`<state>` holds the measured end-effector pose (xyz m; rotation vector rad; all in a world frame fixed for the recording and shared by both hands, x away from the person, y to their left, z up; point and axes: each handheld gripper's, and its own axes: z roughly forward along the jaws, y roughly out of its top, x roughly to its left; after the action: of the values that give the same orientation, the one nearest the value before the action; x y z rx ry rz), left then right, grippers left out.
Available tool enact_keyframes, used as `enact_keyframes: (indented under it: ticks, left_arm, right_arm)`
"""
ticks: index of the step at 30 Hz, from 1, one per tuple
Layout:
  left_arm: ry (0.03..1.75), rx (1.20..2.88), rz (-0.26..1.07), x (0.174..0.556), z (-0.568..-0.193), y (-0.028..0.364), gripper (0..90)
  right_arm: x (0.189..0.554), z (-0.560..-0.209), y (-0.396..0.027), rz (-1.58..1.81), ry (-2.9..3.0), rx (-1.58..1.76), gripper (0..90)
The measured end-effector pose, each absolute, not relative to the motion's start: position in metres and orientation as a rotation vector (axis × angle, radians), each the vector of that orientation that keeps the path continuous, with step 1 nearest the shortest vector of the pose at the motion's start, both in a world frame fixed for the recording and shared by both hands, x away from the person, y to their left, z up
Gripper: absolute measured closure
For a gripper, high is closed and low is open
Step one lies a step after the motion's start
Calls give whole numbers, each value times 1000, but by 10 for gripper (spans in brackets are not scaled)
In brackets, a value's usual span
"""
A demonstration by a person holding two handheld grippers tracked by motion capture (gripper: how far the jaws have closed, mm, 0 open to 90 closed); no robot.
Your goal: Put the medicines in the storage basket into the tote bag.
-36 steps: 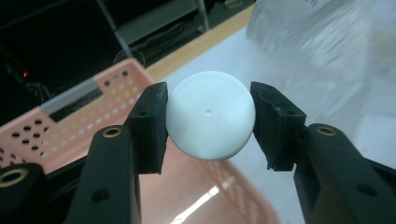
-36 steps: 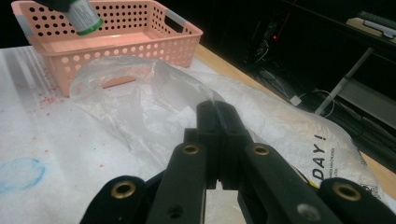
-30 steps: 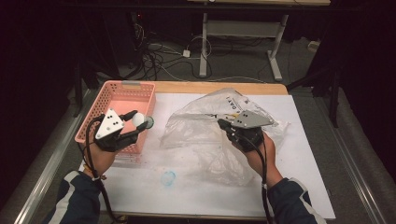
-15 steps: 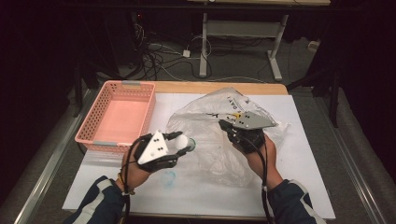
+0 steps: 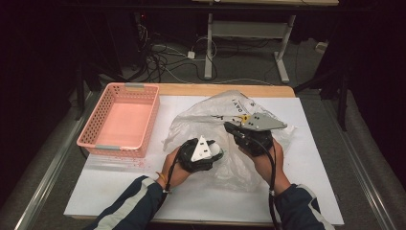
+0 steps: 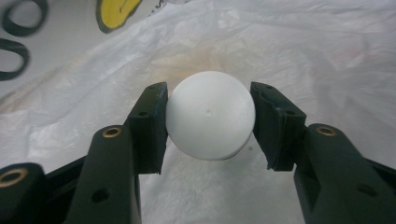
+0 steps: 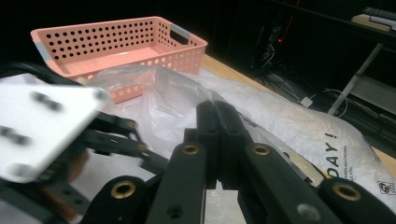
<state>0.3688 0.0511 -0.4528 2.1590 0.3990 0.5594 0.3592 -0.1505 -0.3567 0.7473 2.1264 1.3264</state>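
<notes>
White board covers most of the wooden table, and everything I am working with sits on it. The largest item on the board is a crumpled translucent plastic bag with printed lettering, lying at the centre and spreading toward my right side; in the right gripper view the same bag runs across the frame with the letters "DAY!" visible on it. Next in size is a pink perforated basket at the left end of the board, well apart from the bag's main bulk, with nothing visible inside it; it also appears at the top of the right gripper view.

My right gripper rests against the near edge of the bag, its grey three-cornered plate on top. In its own view the right gripper has its jaws pressed flat together with bag film gathered at them, so I record it as clenched on the plastic bag.

My left gripper sits just beside the right one, at the bag's near edge. In its own view the left gripper is grasping a small white ball, one pad touching each side, with white bag film behind and around it
</notes>
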Motion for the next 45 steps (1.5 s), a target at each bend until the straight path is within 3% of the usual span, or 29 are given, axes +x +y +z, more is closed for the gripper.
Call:
enact_keyframes:
  ticks: [10,14,23,27,33,37,45]
  left_arm:
    - [516,2135,617,393,-474,29,474]
    - [511,2120,629,389,-467,34,405]
    - [349,2112,685,347,-449,51,404]
    - [294,2077,765,325,-429,76,353]
    - [444,1990,878,318,-412,130,275]
    - [513,2059,924,327,-416,145,235]
    - [625,2111,802,347,-428,150,194]
  right_arm:
    - [362,-360,-150,1308,2149,750,900]
    - [365,-362,-153,1304,2151,759,900]
    - [365,-362,-157,1288,2147,769,900]
    - [364,-361,-159,1286,2152,764,900]
    - [363,-361,-161,1275,2169,756,900]
    - [362,-359,-166,1255,2174,753,900]
    - [361,-356,-180,1244,2183,754,900]
